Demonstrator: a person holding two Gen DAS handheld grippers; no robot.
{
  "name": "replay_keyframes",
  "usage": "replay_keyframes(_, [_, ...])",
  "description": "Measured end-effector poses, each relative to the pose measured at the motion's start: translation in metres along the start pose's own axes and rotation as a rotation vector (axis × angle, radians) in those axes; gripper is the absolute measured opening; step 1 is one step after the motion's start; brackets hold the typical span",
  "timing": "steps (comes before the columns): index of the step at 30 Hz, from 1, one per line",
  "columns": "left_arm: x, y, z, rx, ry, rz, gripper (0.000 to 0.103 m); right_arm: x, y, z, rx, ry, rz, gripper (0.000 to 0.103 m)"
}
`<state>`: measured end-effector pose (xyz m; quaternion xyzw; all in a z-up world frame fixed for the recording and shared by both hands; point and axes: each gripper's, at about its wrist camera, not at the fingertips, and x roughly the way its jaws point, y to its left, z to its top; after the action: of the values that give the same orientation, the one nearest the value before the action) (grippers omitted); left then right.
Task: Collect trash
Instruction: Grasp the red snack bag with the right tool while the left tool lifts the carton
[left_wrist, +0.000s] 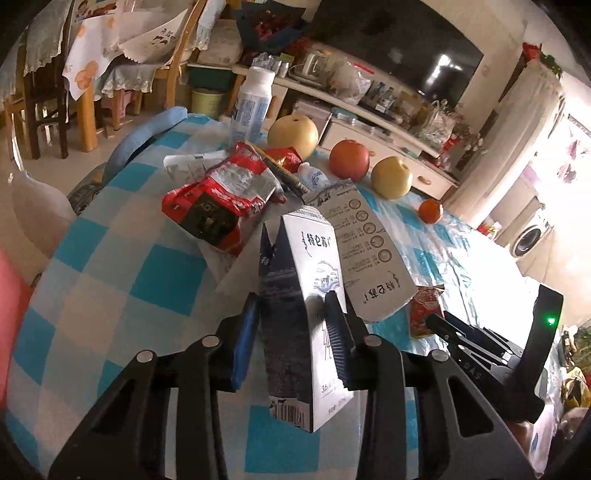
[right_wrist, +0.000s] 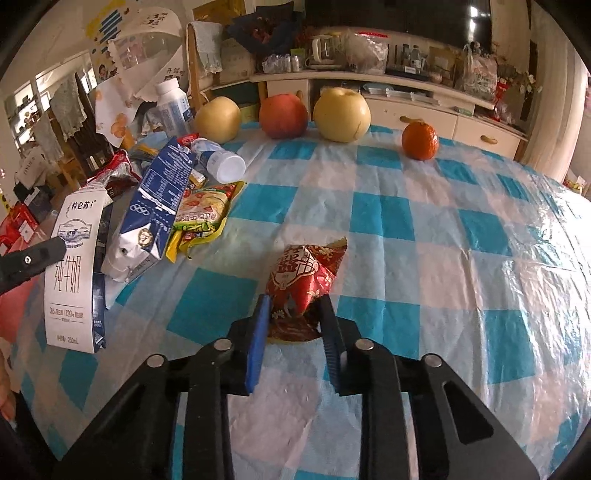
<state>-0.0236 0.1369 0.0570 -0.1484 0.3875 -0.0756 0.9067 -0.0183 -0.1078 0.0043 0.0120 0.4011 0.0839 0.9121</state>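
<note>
Holding two bits of trash at once here. Left gripper (left_wrist: 291, 328) clamping the white milk carton (left_wrist: 299, 306) across its narrow sides, roughly mid-height, pads pressing flat on both faces. Right gripper (right_wrist: 293, 325) pinching the red snack wrapper (right_wrist: 304, 277) at its near end, jaws squeezed about as tight as they go, foil bunching between the pads.

Looking like both grabs are done, so next up probably lifting and carrying to wherever the trash is going. Keeping the carton squeeze gentle, since empty cardboard is likely crushing or slipping easily. Lifting the wrapper slowly, because thin foil is probably tearing or sliding out if yanked.

Carton standing upright on the checked tablecloth (right_wrist: 388, 221), long axis vertical, gabled top pointing up, just beside the pile of other wrappers (left_wrist: 218, 199). Wrapper lying low on the cloth, long axis running away from the gripper, crumpled far end pointing toward the fruit row (right_wrist: 341, 114).
</note>
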Motion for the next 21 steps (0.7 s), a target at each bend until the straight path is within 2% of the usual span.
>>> replay_keyframes(1, [-0.002, 0.002, 0.0, -0.002, -0.001, -0.008, 0.036, -0.004, 0.001, 0.0, -0.003, -0.012, -0.006, 0.021])
replay_keyframes(3, [-0.005, 0.006, -0.001, -0.009, 0.001, -0.024, 0.035, -0.005, 0.003, -0.001, -0.005, -0.016, -0.02, 0.009])
replay_keyframes(6, [-0.004, 0.011, -0.002, -0.01, 0.02, -0.047, 0.035, -0.002, 0.005, -0.005, -0.003, 0.003, -0.033, 0.009])
replay_keyframes(8, [0.0, 0.011, -0.004, 0.014, 0.048, -0.019, 0.035, -0.003, 0.007, -0.006, -0.003, 0.005, -0.033, 0.009])
replay_keyframes(10, [0.002, 0.004, -0.009, 0.088, 0.057, 0.058, 0.047, -0.002, 0.008, -0.007, -0.002, 0.005, -0.038, 0.012])
replay_keyframes(11, [0.001, -0.002, -0.011, 0.128, 0.048, 0.105, 0.058, -0.001, 0.008, -0.006, 0.0, 0.009, -0.03, 0.016])
replay_keyframes(12, [-0.001, -0.005, -0.014, 0.155, 0.043, 0.131, 0.062, 0.001, 0.007, -0.006, 0.008, 0.019, -0.016, 0.034])
replay_keyframes(13, [-0.001, -0.012, -0.017, 0.197, 0.036, 0.152, 0.064, 0.003, 0.007, -0.007, 0.016, 0.025, -0.016, 0.046])
replay_keyframes(14, [-0.002, -0.019, -0.02, 0.229, 0.034, 0.162, 0.065, 0.005, 0.007, -0.006, 0.02, 0.026, -0.027, 0.066])
replay_keyframes(15, [-0.001, -0.022, -0.022, 0.244, 0.035, 0.172, 0.066, 0.005, 0.007, -0.005, 0.018, 0.024, -0.028, 0.07])
replay_keyframes(21, [0.012, -0.04, -0.032, 0.269, 0.039, 0.237, 0.074, 0.023, 0.007, 0.004, 0.053, 0.046, -0.007, 0.07])
